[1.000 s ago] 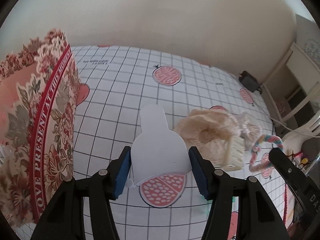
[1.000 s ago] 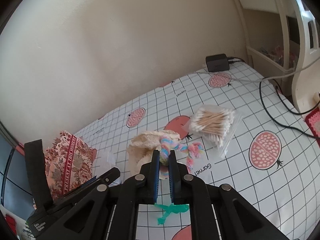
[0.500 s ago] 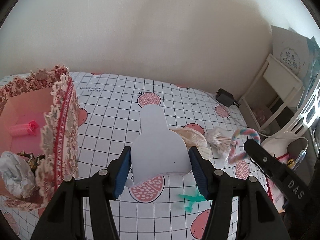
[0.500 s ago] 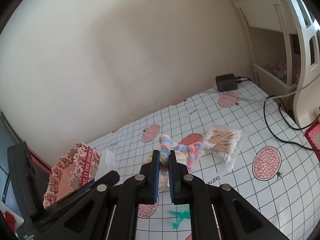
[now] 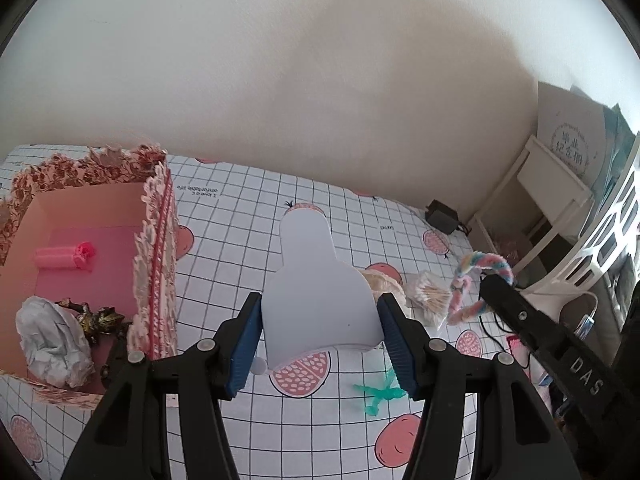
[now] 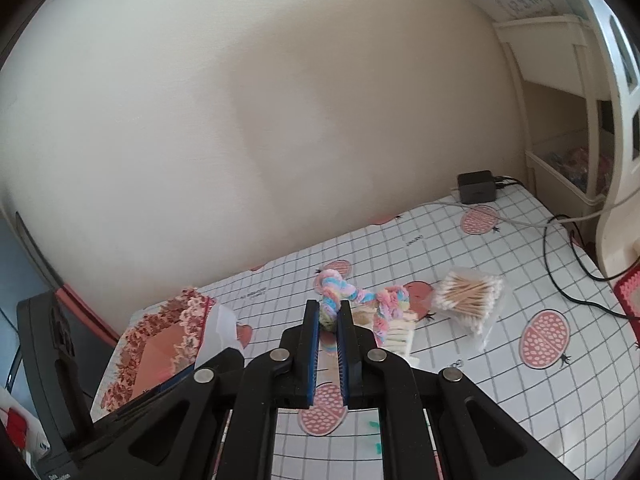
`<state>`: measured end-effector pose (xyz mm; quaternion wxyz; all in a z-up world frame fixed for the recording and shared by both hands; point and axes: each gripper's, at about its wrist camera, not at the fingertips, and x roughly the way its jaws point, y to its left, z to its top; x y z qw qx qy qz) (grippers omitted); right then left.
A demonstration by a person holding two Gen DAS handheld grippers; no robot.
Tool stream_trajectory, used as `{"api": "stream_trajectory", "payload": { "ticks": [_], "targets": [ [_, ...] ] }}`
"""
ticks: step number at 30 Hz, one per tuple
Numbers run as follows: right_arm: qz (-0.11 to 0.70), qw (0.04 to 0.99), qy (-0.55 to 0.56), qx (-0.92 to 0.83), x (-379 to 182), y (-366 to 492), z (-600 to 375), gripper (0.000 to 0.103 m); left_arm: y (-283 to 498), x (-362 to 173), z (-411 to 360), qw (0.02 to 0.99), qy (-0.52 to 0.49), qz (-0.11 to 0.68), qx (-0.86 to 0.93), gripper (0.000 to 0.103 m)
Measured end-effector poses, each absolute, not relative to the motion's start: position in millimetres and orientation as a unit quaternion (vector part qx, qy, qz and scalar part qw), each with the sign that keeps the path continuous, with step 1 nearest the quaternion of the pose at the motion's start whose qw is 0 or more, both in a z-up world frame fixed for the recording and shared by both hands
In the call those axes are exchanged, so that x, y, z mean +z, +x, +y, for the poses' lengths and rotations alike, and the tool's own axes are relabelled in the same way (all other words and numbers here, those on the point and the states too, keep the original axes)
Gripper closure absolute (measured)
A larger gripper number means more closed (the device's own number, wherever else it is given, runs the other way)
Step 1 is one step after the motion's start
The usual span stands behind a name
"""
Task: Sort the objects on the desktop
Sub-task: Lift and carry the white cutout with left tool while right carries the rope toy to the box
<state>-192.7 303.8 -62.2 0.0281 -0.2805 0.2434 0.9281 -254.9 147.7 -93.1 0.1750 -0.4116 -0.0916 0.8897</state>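
Pastel rainbow chenille stem (image 6: 352, 300), fuzzy and twisted into loops, sat pinched between the blue pads of the right tongs (image 6: 329, 330), which were closed nearly flat on one loop while the rest hung free above the grid-and-pomegranate tabletop (image 6: 520, 280). Carrying it well probably meant keeping that pinch firm and travelling high and level toward the floral pink cardboard box (image 5: 156, 240) at the far left, so the dangling tail cleared the scalloped rim before release. A release low inside the box, near the pink roller (image 5: 64, 258) and crumpled white paper (image 5: 52, 344), would likely have stopped it snagging.

Left tongs (image 5: 320, 344) stood wide apart yet bore on both edges of a pale bottle-shaped card (image 5: 316, 292), held upright. Both tongs were raised off the tabletop and pointed toward the wall, the right one reaching in from the right side of the left camera's view. Below lay a bag of cotton swabs (image 6: 468, 300), a cream comb (image 6: 396, 334) and a green twisted scrap (image 5: 380, 394).
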Motion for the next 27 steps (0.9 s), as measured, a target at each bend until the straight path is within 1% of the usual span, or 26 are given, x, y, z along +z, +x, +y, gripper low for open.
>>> {"api": "stream_trajectory", "payload": {
  "ticks": [9,16,23,27],
  "targets": [
    [0.215,-0.017,-0.270,0.938,-45,-196,266,0.094,-252,-73,111,0.146,-0.393,-0.121,0.900,0.043],
    [0.209,-0.040,-0.261,0.941,-39,-195,244,0.094,-247,-61,79,0.122,-0.380,-0.139,0.906,0.043],
    [0.222,-0.086,-0.256,0.937,-33,-198,218,0.094,-243,-53,39,0.074,-0.369,-0.164,0.912,0.043],
    [0.206,-0.106,-0.253,0.939,-31,-197,199,0.094,-242,-52,15,0.042,-0.369,-0.172,0.912,0.043]
  ]
}}
